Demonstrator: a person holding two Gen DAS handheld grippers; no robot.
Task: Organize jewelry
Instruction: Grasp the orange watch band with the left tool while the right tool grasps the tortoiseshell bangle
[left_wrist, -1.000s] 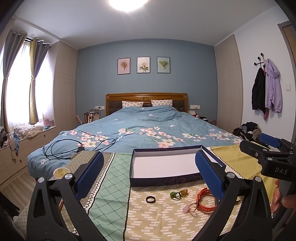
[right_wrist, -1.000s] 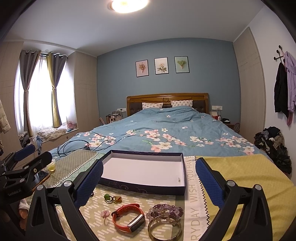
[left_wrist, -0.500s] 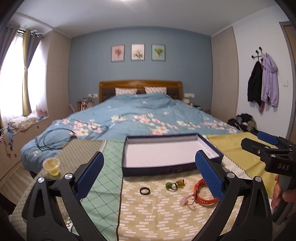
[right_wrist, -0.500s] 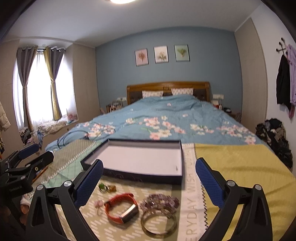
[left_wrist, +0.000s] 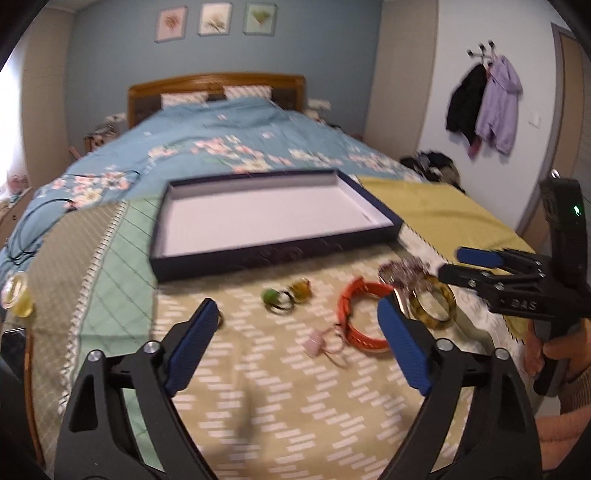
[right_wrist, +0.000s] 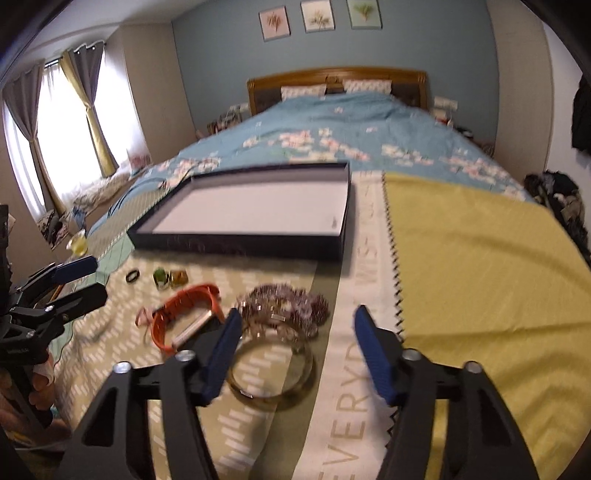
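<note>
Both wrist views at the opening stage of the sorting task. The shallow dark-blue box (left_wrist: 273, 254), rectangular with a plain white floor, lies empty on the patterned cloth (left_wrist: 280, 406) at the foot of the bed; no piece has yet been placed in it, so the whole task appears to remain.

All the jewelry lies on the cloth just in front of the box. From left to right in the left wrist view: a small dark ring (right_wrist: 132, 276), mostly hidden there behind a pad; a green-and-amber pair of beaded pieces (left_wrist: 286, 293); a small pink charm on a thin loop (left_wrist: 319, 343); an orange band (left_wrist: 360, 317), smooth and rubbery-looking, with a metal plate (right_wrist: 194, 328); a cluster of purple, faceted beads (right_wrist: 284, 310); and a rigid amber bangle (left_wrist: 434, 304), glossy and translucent. The bangle touches the bead cluster.

The left gripper (left_wrist: 295, 343) hangs over the cloth, jaws closing, nothing pressed between the blue textured pads; the pink charm and part of the orange band lie beneath the gap. The right gripper (right_wrist: 295, 354) is likewise closing and holds nothing; the bangle's far rim lies between its pads, untouched.
</note>
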